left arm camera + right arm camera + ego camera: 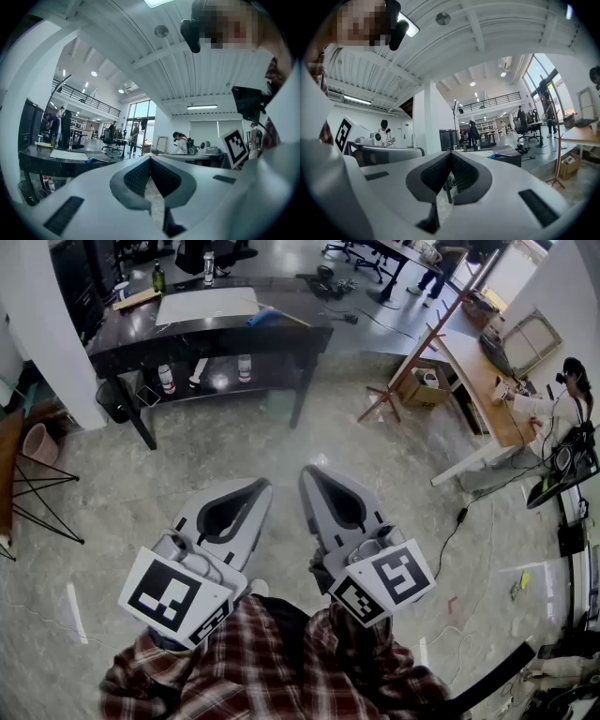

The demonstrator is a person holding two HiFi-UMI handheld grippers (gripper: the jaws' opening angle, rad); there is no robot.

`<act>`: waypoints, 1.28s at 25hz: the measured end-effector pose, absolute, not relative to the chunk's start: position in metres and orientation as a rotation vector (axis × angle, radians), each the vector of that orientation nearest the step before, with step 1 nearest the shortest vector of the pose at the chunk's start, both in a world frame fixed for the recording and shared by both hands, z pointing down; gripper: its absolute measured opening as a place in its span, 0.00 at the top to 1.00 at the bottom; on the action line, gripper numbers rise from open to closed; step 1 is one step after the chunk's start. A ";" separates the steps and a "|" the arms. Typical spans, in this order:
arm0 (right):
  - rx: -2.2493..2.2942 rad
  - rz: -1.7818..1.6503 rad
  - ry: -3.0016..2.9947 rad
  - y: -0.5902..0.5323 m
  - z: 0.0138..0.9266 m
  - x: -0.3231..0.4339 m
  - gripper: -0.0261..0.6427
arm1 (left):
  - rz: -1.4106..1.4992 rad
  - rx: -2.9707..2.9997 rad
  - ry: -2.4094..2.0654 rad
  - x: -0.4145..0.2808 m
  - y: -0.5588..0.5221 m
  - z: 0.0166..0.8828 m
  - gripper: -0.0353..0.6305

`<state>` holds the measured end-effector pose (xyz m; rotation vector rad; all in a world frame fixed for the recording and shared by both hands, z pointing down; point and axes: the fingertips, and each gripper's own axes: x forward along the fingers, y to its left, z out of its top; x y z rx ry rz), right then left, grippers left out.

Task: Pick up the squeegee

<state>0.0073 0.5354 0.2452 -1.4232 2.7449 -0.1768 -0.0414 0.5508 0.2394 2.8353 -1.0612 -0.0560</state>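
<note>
At the person's chest, above plaid sleeves (253, 671): left gripper (253, 487), jaws together, nothing between them. Beside it: right gripper (313, 474), jaws likewise together and empty.

Beyond, across open floor (234, 442), well apart from both: dark bench (216, 336).

On the bench top, just right of a white sheet (202, 306): squeegee (265, 317), lying flat, with a blue head and a thin pale handle. Long axis seemingly along the bench, handle slanting toward its right end; too small to confirm.

Progress: nothing done; approach, grasp and lift outstanding.
</note>
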 end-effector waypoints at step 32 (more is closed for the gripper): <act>-1.516 -0.174 2.709 0.252 0.252 -0.025 0.94 | -0.045 2.822 -1.012 -0.091 0.269 0.254 0.93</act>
